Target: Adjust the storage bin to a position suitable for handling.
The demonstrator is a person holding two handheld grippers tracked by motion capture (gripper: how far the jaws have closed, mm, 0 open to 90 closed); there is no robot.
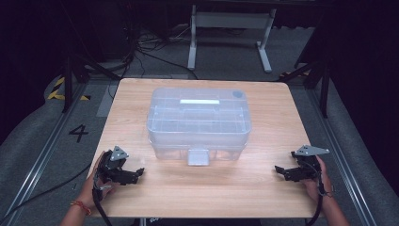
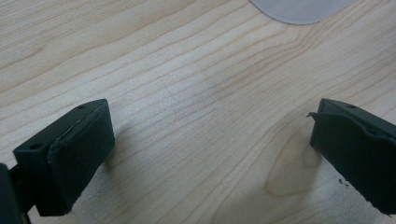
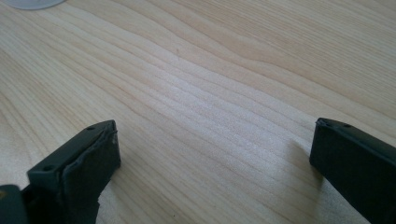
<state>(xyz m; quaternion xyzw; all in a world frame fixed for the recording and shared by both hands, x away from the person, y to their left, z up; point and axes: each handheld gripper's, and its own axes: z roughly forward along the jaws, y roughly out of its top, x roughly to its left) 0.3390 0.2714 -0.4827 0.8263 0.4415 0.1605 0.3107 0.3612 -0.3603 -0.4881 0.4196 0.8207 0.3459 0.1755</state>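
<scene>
A clear plastic storage box (image 1: pixel 199 123) with a lid and a front latch (image 1: pixel 197 157) stands in the middle of the wooden table (image 1: pixel 263 188). My left gripper (image 1: pixel 139 173) rests near the front left of the table, open, pointing right toward the box. My right gripper (image 1: pixel 278 170) rests near the front right, open, pointing left. In the left gripper view the black jaws stand wide apart over bare wood, gripper midpoint (image 2: pixel 210 154). The right gripper view shows the same, gripper midpoint (image 3: pixel 215 168). Nothing lies between either pair of jaws.
A corner of the clear box (image 2: pixel 299 9) shows at the top of the left gripper view, and a sliver of the box (image 3: pixel 32 3) at the top left of the right gripper view. Beyond the table stand a white frame (image 1: pixel 230 33), cables and floor rails.
</scene>
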